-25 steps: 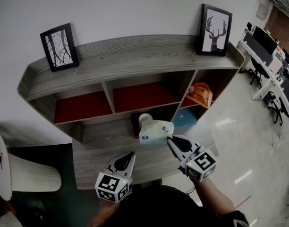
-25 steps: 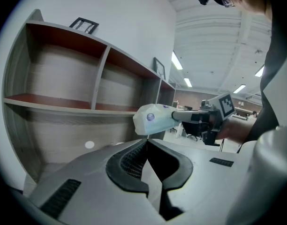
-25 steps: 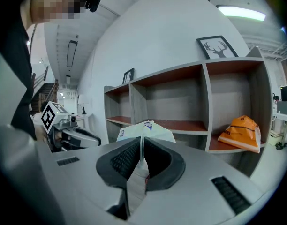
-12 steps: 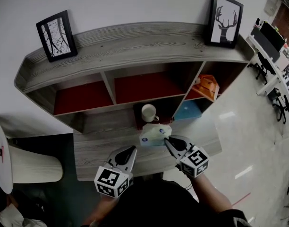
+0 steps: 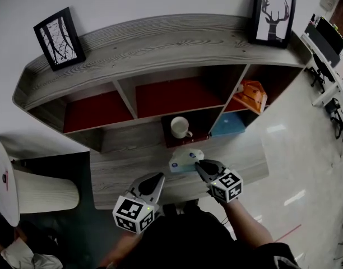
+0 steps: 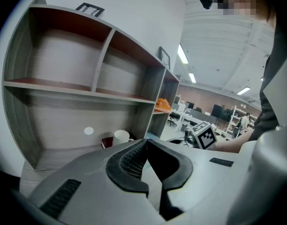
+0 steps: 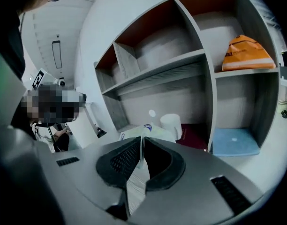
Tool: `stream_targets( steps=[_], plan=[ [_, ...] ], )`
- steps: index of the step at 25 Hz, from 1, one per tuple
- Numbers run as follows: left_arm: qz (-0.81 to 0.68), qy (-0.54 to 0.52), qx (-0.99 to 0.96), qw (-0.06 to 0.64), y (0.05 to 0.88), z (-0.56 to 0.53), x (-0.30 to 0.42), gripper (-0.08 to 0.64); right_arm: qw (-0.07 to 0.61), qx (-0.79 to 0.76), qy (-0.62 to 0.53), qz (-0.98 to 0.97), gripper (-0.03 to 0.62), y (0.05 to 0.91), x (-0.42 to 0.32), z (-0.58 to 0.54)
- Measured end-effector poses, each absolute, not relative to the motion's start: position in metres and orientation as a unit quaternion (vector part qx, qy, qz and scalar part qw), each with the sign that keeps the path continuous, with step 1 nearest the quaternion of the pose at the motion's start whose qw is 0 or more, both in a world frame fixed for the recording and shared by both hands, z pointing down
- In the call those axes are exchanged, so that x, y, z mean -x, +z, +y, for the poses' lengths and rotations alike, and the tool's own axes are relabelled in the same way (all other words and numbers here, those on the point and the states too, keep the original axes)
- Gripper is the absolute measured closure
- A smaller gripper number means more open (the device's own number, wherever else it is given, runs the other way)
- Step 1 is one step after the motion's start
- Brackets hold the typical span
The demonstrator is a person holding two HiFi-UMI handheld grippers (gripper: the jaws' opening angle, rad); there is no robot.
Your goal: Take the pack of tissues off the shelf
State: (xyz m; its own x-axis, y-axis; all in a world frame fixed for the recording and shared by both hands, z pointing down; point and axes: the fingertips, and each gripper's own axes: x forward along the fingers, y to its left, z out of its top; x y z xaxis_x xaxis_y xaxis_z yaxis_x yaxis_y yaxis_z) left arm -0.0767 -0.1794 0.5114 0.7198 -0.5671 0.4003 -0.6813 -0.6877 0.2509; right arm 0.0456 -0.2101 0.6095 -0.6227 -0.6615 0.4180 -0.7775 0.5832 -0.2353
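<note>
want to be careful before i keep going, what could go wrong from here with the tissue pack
1. The right gripper is shut on only a thin edge of the tissue pack, so the wrapper might slip out or tear under the pack's weight.
2. The mug stands close behind the pack in the open compartment; a swing toward the shelf could knock it.

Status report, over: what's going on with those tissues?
Right gripper shut on the tissue pack, by its edge. Left gripper shut, empty. Pack in front of the mug, over the lower ledge. Nothing in the way.
</note>
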Motion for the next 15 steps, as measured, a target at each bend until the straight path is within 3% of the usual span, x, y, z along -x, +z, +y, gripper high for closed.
stream_targets(
  steps=[15],
  plan=[
    [-0.344,0.166,-0.899,0.214,0.528,-0.170,0.086,0.546,0.171,-0.400,0.252,-0.865,0.561,0.688,-0.042,-0.225]
  ],
)
